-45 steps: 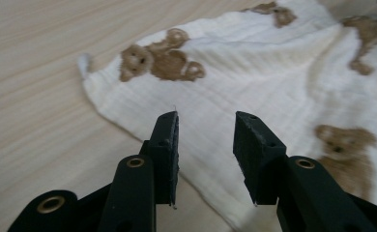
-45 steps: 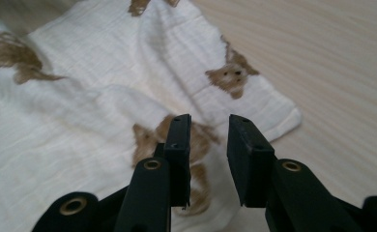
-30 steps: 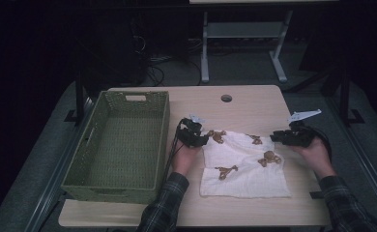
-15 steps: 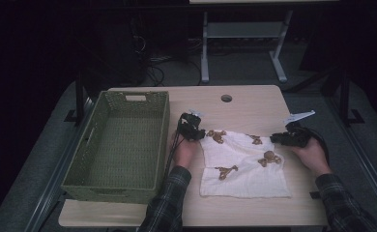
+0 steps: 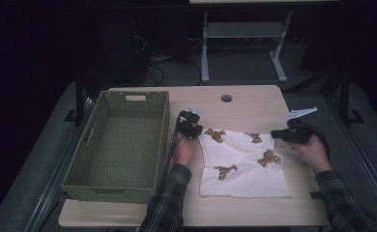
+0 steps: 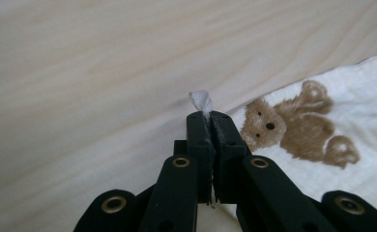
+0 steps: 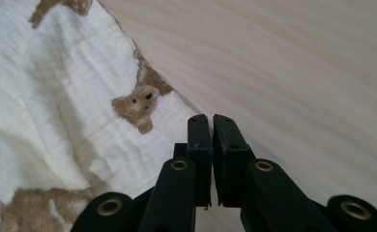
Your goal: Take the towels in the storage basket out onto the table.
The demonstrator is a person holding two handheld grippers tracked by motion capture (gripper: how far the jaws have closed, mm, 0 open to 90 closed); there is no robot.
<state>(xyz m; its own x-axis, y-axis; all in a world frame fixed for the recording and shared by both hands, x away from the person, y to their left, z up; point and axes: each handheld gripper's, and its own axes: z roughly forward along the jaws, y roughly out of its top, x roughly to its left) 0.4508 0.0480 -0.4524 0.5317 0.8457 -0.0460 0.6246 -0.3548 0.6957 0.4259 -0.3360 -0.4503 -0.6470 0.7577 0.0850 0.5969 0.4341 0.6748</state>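
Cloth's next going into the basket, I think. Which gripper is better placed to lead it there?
Left, probably. The left gripper sits right beside the basket, jaws shut on a corner of the cloth. The right gripper is at the cloth's far corner, away from the basket.

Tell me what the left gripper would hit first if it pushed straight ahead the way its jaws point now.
Probably just the bare wooden table. The left gripper is shut on a corner of the bear-print cloth, and past that tuft nothing else lies ahead; depth is hard to judge.
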